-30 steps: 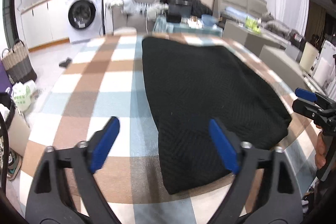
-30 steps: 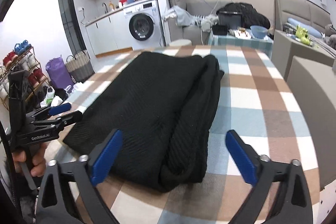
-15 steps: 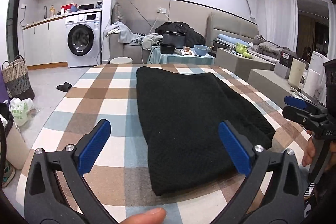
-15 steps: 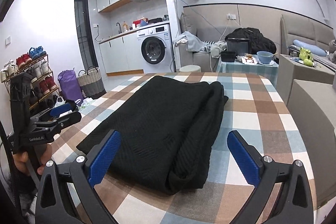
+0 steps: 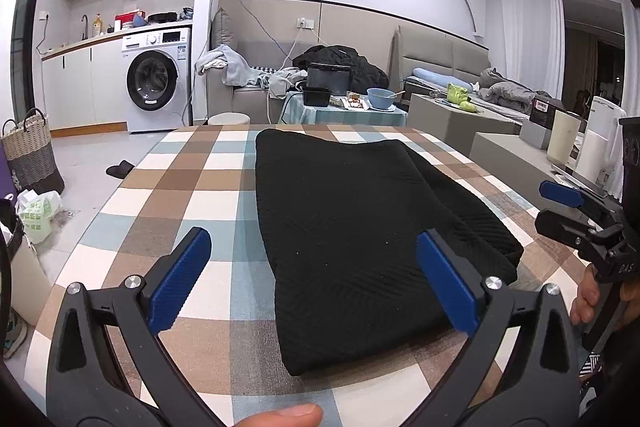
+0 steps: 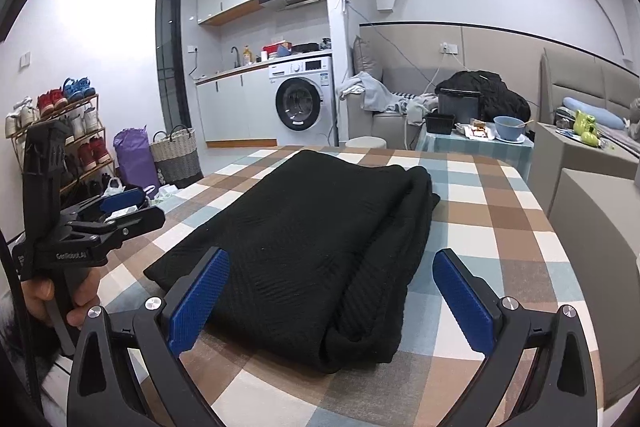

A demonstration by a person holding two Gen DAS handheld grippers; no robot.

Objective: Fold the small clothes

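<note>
A black knitted garment [image 5: 352, 219] lies folded into a long flat stack on the checked tablecloth [image 5: 180, 187]. My left gripper [image 5: 312, 255] hovers open just short of its near end, and the blue pads [image 5: 180, 283] touch nothing. In the right wrist view the same garment [image 6: 320, 227] shows its thick folded edge on the right side. My right gripper [image 6: 331, 263] is open too, held above the near end with nothing between its fingers. Each view catches the other gripper at its edge, the right one [image 5: 576, 211] and the left one [image 6: 120, 211], each held by a hand.
The table's near edge runs right below both grippers. Beyond the far edge are a washing machine [image 5: 154, 83], a sofa with clothes [image 5: 256, 75] and a side table with a blue bowl [image 5: 380, 98]. A woven basket [image 5: 30, 151] is on the floor at left, beige blocks [image 5: 508, 151] at right.
Both grippers drew back from the garment and tipped up, so more of the room shows. The left jaws spread wider. A fingertip now shows at the bottom of the left view.
</note>
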